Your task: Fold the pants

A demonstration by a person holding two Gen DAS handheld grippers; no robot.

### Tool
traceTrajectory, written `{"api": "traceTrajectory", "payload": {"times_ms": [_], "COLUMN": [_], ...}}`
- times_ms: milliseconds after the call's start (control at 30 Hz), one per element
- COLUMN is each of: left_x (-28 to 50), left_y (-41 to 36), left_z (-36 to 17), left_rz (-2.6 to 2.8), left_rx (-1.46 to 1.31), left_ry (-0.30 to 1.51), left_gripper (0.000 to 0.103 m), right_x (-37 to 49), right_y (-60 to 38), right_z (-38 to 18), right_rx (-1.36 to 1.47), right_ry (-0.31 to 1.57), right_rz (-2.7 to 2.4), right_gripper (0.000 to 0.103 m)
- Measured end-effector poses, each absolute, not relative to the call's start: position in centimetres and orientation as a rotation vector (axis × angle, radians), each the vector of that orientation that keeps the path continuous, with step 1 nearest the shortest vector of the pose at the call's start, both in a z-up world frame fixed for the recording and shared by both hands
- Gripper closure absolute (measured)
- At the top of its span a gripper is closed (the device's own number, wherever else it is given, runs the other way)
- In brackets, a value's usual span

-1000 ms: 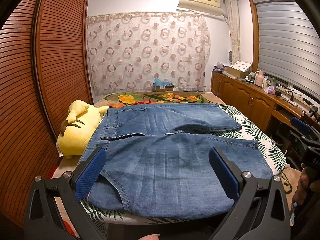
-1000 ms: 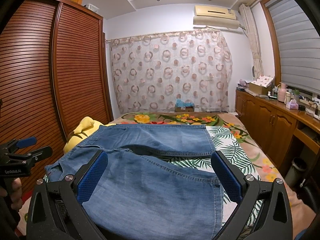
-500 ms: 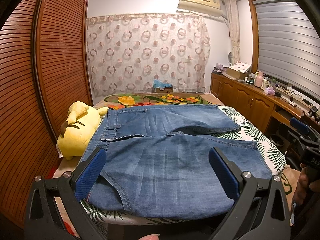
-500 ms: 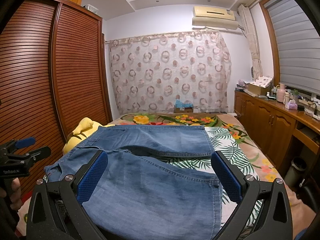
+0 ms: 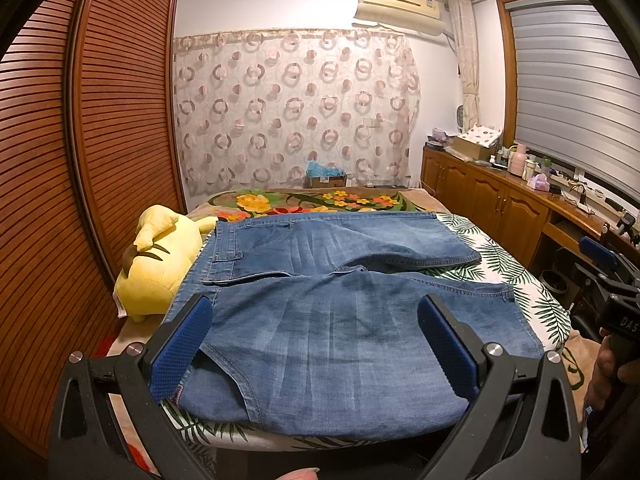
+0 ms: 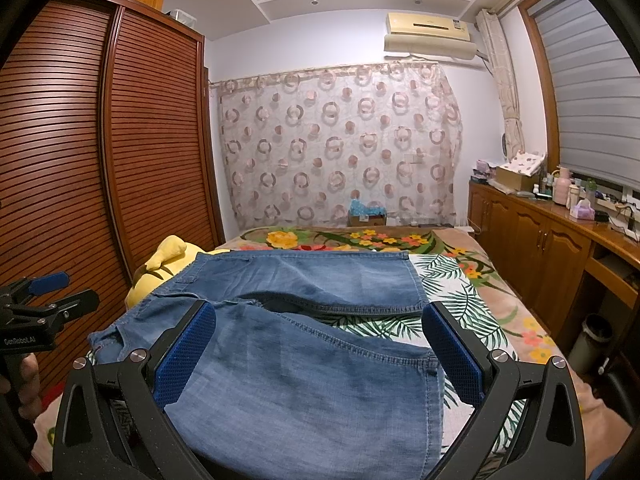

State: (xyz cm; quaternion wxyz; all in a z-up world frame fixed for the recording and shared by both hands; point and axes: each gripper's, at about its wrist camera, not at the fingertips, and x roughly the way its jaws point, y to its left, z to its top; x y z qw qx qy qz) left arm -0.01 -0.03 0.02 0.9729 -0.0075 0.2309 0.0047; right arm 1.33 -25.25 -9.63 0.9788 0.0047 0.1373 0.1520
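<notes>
Blue denim pants (image 5: 340,320) lie spread flat on the bed, waistband to the left, two short legs to the right; they also show in the right wrist view (image 6: 304,360). My left gripper (image 5: 314,340) is open and empty, held above the near leg close to the waistband end. My right gripper (image 6: 320,352) is open and empty, held above the near leg toward the hem end. Each gripper is seen from the other view: the right one (image 5: 604,272) at the right edge, the left one (image 6: 40,304) at the left edge.
A yellow plush toy (image 5: 160,256) lies on the bed against the pants' waistband. The bed (image 5: 520,280) has a leaf and flower cover. A slatted wooden wardrobe (image 5: 80,160) stands left, wooden cabinets (image 5: 500,208) right, a small bin (image 6: 592,340) beside the bed.
Both grippers have lifted and drawn back slightly, so the bed sits a little lower in view. The pants have not moved.
</notes>
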Motion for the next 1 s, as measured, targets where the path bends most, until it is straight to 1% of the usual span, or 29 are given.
{"api": "traceTrajectory", "payload": {"times_ms": [533,1000], "left_x": [0.2,2.7], "left_y": [0.2,4.9], "left_z": [-0.2,-3.4], "left_rz": [0.006,0.063], "left_rx": [-0.022,-0.074], "left_ry": [0.477,0.574], "left_gripper": [0.0,0.0], "right_x": [1.7,4.3], "right_y": [-25.5,-25.6], "right_z": [-9.9,-11.6], "right_rx": [0.013,-0.002], "right_ry": [0.285,0.369], "right_rz": [0.314,0.333], "right_gripper": [0.0,0.0]}}
